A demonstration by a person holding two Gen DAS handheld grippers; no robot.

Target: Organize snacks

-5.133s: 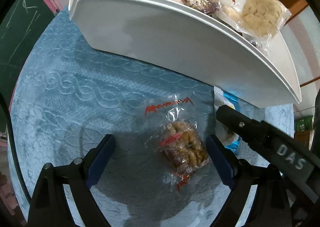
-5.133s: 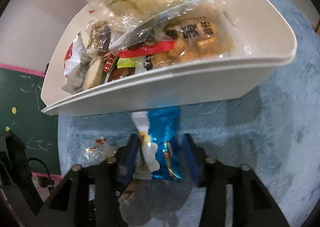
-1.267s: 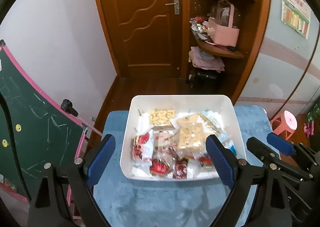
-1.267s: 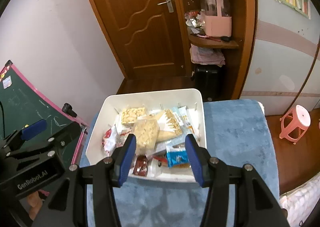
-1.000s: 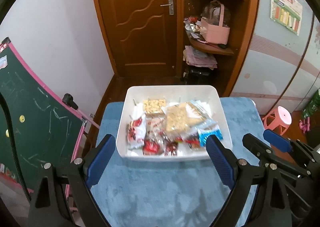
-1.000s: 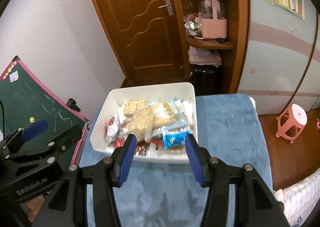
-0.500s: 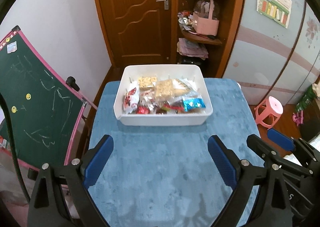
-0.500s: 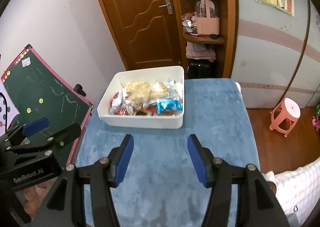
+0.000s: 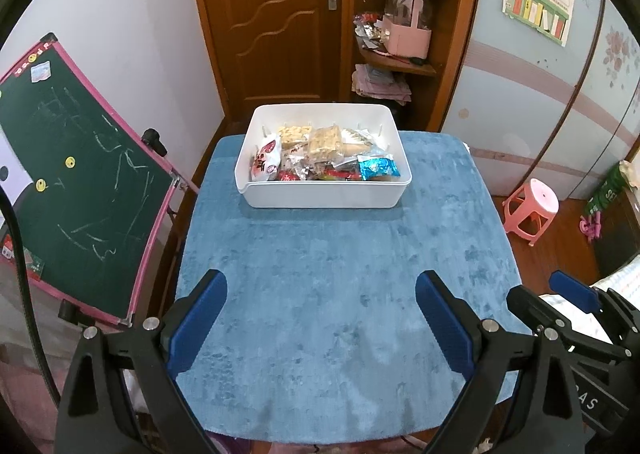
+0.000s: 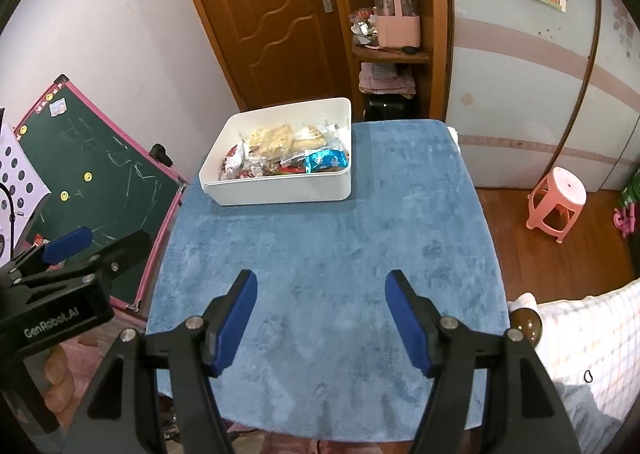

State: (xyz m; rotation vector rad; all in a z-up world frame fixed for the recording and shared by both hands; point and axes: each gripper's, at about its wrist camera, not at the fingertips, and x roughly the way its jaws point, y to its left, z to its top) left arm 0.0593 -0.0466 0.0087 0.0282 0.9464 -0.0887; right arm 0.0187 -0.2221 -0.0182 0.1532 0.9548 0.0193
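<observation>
**Snacks binned, tongs clear of the worktop**

Nearest me, the left tongs (image 9: pixel 320 318) stood wide apart and empty; the right tongs (image 10: pixel 320 314) were opening, nothing between their pads. Beyond lay the bare blue worktop (image 9: pixel 344 274). At its far edge sat the white bin (image 9: pixel 324 196), snack packets (image 9: pixel 320 158) heaped inside. I judged the sorting done; best to draw off level, well clear of the bin.

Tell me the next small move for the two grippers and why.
Probably just hold both back and finish: every snack packet in view lies in the white bin, and none shows on the blue tablecloth. The left gripper is open with nothing in it; the right gripper has nothing between its opening jaws.
</observation>
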